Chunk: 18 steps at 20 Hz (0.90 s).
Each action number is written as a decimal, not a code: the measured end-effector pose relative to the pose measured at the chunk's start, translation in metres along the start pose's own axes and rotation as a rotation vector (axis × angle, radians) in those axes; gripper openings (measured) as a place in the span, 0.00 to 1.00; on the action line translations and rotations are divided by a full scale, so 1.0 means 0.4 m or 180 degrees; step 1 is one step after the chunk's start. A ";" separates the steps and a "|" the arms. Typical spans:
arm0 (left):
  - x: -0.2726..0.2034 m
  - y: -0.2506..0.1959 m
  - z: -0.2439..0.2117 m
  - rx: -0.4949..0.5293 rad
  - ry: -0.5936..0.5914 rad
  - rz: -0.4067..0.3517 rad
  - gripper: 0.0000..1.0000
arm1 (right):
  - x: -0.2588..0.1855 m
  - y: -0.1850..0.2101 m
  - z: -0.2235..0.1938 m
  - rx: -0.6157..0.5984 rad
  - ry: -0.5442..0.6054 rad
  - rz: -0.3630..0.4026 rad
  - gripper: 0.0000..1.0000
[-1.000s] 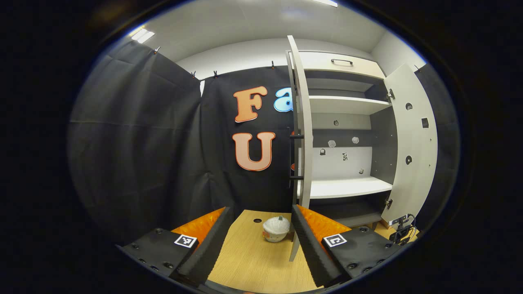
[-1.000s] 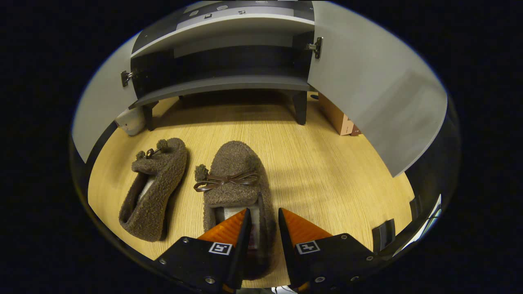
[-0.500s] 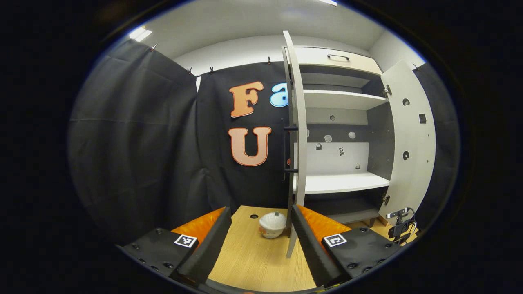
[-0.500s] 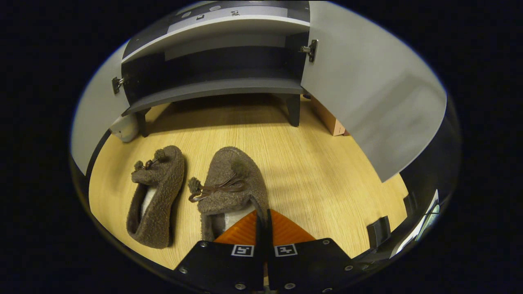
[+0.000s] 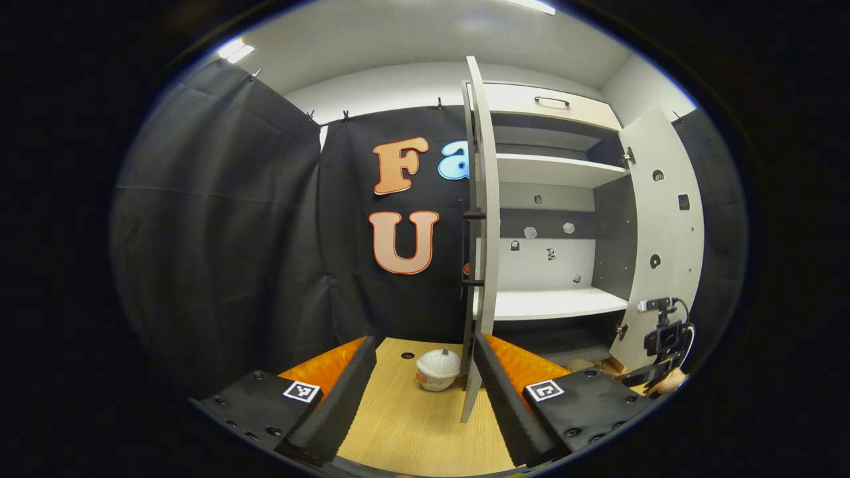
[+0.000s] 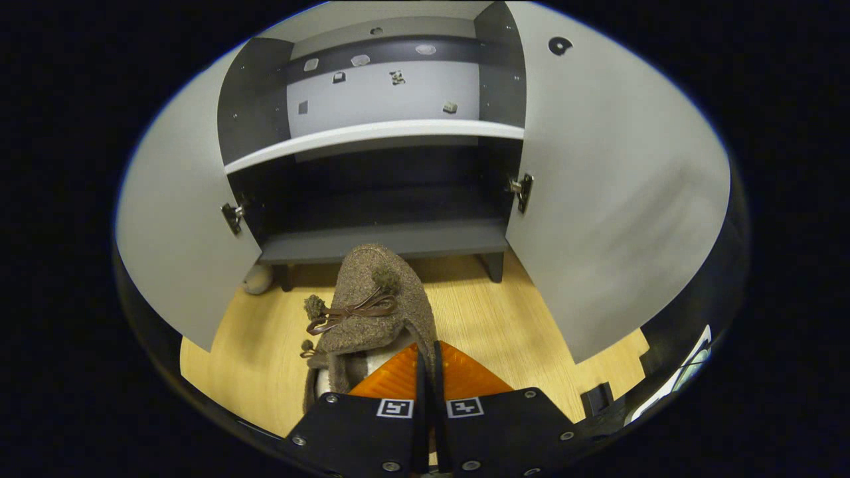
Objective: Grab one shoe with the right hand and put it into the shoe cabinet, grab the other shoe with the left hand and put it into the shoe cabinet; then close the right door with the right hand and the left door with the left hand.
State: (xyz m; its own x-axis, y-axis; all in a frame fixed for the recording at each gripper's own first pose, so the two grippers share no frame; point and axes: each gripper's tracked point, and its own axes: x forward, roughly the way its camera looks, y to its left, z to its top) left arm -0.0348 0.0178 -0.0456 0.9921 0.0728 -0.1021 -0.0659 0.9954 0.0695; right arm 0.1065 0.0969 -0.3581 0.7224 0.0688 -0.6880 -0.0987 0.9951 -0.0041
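- Shoe (image 6: 372, 299): a fuzzy brown slipper with a thin bow and pompoms, seen in the right gripper view. It hangs over the wooden floor (image 6: 265, 372), its toe pointing at the front edge of the cabinet's bottom shelf (image 6: 385, 240).
- Right gripper (image 6: 428, 372): its two fingers are pressed almost together, pinching the rim of the slipper's heel opening between them.
- Second shoe: a small brown patch and a pompom peek out just under the left side of the held slipper; I cannot tell more of it.
- Shoe cabinet (image 5: 558, 199): both doors stand open. In the right gripper view the left door (image 6: 179, 232) and the right door (image 6: 611, 199) flank the dark bottom compartment, with a white shelf (image 6: 372, 133) above it.
- Left gripper (image 5: 425, 392): its fingers are spread wide apart with nothing between them, low over the floor, facing the edge of the left door.
- A small white round object (image 5: 438, 368) sits on the floor close to the lower edge of that door.
- In the left gripper view, the right gripper shows far off by the bottom of the right door.
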 end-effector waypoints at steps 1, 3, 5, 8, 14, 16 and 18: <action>0.003 0.006 0.004 -0.0004 -0.0012 0.0008 0.99 | -0.010 0.012 0.054 0.0018 -0.0079 0.0017 0.04; -0.003 0.019 0.008 -0.0032 -0.0047 0.0015 0.96 | -0.026 0.040 0.168 0.0041 -0.0246 0.0066 0.04; -0.004 0.037 0.017 -0.0071 -0.0083 0.0052 0.99 | -0.036 0.069 0.283 0.0053 -0.0407 0.0107 0.04; -0.001 0.074 0.029 -0.0118 -0.0134 0.0151 0.97 | -0.029 0.114 0.439 0.0047 -0.0593 0.0158 0.04; -0.010 0.157 0.053 -0.0112 -0.0257 0.0440 0.94 | 0.068 0.154 0.717 0.0134 -0.0833 0.0152 0.04; -0.009 0.195 0.056 -0.0045 -0.0270 0.0592 0.96 | 0.093 0.166 0.789 0.0172 -0.0906 0.0111 0.04; -0.010 0.215 0.051 -0.0029 -0.0244 0.0705 0.96 | 0.133 0.170 0.837 0.0267 -0.0904 0.0130 0.04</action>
State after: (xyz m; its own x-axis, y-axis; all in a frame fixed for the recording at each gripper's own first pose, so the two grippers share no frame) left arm -0.0422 0.1019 -0.0189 0.9585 0.2849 -0.0096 -0.2834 0.9562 0.0727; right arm 0.3674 0.1919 -0.1519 0.8827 0.1142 -0.4559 -0.0832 0.9927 0.0876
